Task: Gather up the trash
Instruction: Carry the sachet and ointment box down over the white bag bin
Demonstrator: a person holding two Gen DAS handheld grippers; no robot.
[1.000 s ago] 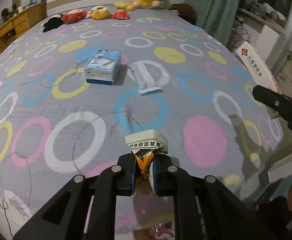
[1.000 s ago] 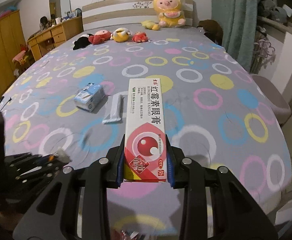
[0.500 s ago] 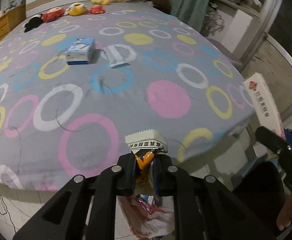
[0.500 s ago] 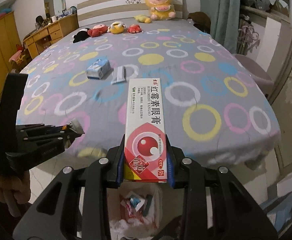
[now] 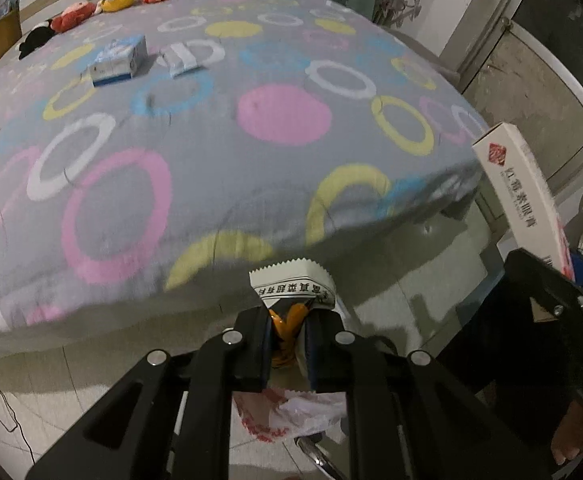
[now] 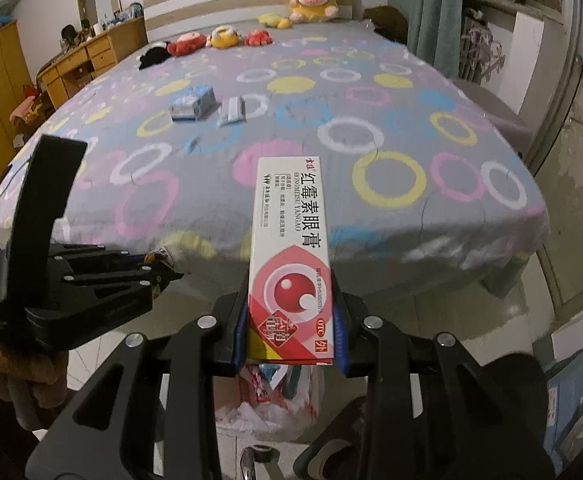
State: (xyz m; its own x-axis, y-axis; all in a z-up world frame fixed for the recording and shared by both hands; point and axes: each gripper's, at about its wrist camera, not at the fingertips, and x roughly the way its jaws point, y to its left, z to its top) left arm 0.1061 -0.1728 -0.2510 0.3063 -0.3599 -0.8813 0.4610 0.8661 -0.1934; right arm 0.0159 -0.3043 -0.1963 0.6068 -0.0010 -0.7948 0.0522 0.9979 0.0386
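Observation:
My left gripper [image 5: 287, 344] is shut on a small white and orange snack wrapper [image 5: 293, 286]. It hangs off the foot of the bed, above a white and red trash bag [image 5: 291, 412] on the floor. My right gripper [image 6: 291, 332] is shut on a long white and red ointment box [image 6: 291, 256], also above the trash bag [image 6: 275, 404]. The box also shows in the left wrist view [image 5: 519, 196]. A blue box [image 6: 193, 104] and a flat white packet [image 6: 233, 110] lie on the bed.
The bed [image 6: 391, 120] has a grey cover with coloured rings. Plush toys [image 6: 219, 38] sit near the headboard. A wooden desk [image 6: 83, 60] stands at the left. A curtain and shelves are at the right. The floor is tiled.
Both grippers have drawn back from over the bed to beyond its foot edge and lowered. The trash bag has come into view below them. Both still hold their items.

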